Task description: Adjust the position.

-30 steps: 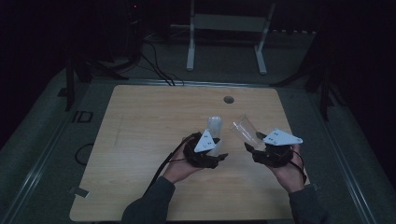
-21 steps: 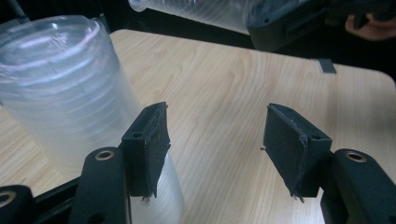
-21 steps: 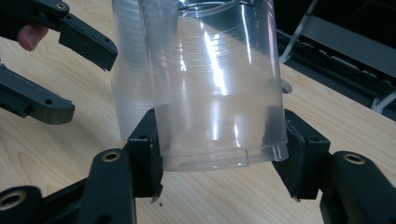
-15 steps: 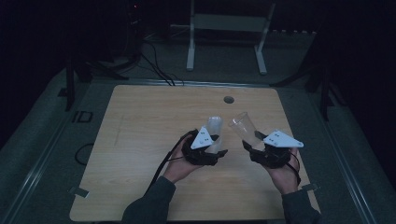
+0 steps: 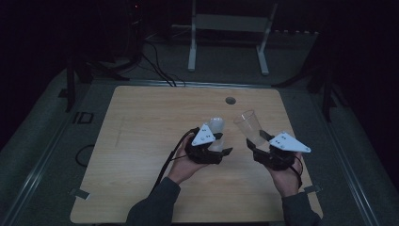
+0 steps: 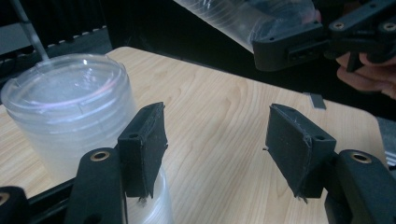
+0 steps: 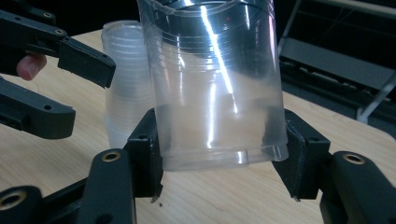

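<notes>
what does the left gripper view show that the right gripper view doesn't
Left gripper view: the flat top of the cup stack, standing just outside the left gripper's jaws, which have just been opening with nothing between them. Right gripper view: the right gripper clamped on a clear cup, pads on both sides. Both: the cup stack, the clear cup, the wooden table and the other gripper.

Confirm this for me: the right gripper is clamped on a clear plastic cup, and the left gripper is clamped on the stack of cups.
Half right. The right gripper does clamp the clear cup. But the left gripper holds nothing: the left gripper view shows its jaws apart over bare table, having just been opening, with the stack of cups standing outside one jaw.
</notes>
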Tool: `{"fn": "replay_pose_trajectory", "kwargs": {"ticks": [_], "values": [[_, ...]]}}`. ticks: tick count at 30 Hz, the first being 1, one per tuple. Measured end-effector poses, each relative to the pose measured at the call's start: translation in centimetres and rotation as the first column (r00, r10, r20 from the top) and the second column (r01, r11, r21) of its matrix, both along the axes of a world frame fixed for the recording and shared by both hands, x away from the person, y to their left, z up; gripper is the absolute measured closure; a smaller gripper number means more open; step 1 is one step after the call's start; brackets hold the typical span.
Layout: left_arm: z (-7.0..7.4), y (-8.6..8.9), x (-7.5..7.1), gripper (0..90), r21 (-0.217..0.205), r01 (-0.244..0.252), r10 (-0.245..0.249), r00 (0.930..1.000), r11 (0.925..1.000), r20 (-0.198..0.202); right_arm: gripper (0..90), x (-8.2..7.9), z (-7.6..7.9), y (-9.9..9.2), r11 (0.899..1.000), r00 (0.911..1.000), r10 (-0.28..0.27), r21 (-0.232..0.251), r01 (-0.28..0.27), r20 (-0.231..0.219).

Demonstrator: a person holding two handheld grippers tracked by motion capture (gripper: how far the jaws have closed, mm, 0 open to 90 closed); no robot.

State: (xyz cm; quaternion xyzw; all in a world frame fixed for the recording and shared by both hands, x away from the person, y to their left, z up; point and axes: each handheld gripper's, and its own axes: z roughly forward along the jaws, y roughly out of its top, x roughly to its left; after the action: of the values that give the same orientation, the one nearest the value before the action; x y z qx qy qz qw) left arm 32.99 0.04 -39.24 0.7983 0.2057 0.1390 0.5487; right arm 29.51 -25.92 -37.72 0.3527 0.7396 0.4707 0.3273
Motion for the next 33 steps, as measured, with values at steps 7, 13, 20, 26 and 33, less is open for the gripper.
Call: {"fn": "replay_pose_trajectory", "kwargs": {"ticks": [7,13,20,26,33], "values": [[0.8,0.0,0.2,37.3,-0.029,0.000,0.000,1.0000,0.9996,-0.006,41.8,-0.3,0.2,0.1,1.000,0.9995,-0.008,0.013,0.008,0.030],[1.7,-0.2,0.4,36.0,-0.047,0.001,-0.001,1.0000,0.9989,-0.008,41.7,-0.3,0.3,0.2,1.000,0.9993,-0.007,0.016,0.007,0.037],[2.3,-0.6,0.9,34.2,-0.043,-0.004,0.004,0.9999,0.9990,-0.015,41.8,-0.4,0.3,0.2,1.000,0.9987,-0.012,0.029,0.010,0.050],[2.7,-0.7,1.3,33.4,-0.079,-0.001,-0.003,0.9991,0.9969,-0.042,41.8,-0.5,0.5,0.1,0.999,0.9979,-0.018,0.036,0.016,0.062],[3.2,-1.1,1.7,31.1,-0.091,0.010,-0.016,0.9978,0.9958,-0.064,41.7,-0.7,0.4,0.3,0.999,0.9960,-0.036,0.033,0.034,0.081]]}}
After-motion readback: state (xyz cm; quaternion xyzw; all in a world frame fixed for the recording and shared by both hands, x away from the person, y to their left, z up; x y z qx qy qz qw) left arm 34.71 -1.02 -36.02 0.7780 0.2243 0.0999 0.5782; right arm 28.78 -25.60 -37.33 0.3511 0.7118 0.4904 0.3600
